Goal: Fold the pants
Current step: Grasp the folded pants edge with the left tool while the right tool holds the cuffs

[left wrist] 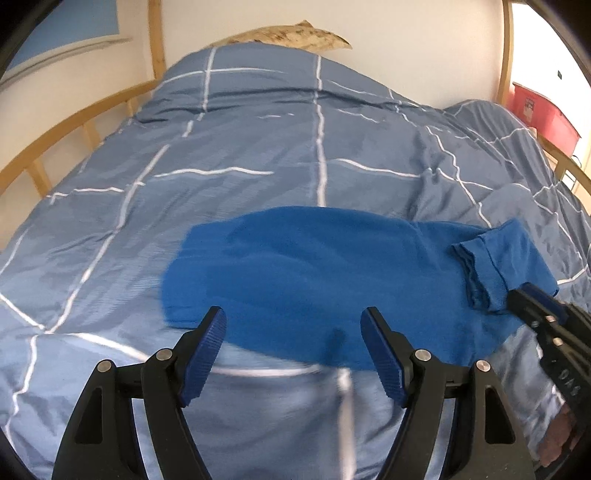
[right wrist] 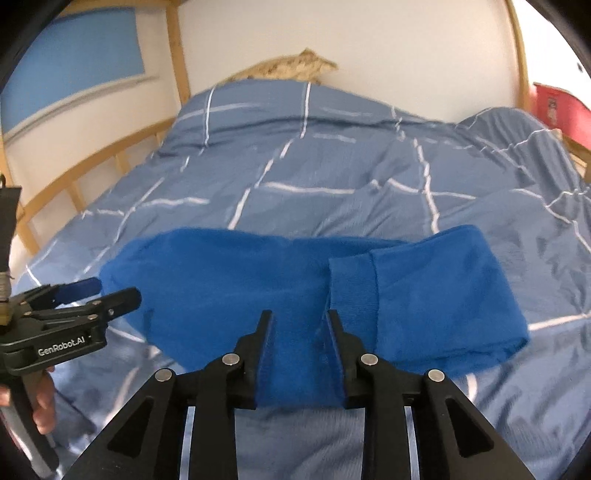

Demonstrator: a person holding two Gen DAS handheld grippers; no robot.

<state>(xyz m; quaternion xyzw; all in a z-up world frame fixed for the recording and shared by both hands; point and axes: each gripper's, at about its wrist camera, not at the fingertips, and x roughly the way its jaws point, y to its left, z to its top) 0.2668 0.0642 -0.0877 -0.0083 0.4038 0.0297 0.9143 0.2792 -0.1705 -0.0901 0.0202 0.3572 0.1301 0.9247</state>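
The blue pants lie folded in a long band across the near part of the bed, with a ribbed cuff turned up toward the right end. My left gripper is open and empty, fingers spread just above the near edge of the pants. In the right wrist view the pants fill the foreground, cuff in the middle. My right gripper stands partly open with the pants' near edge between its fingers. The left gripper also shows in the right wrist view, at the pants' left end.
The bed carries a blue-grey duvet with white lines, rumpled at the right. A wooden bed rail runs along the left. A patterned pillow lies at the head against the white wall. A red box stands at the far right.
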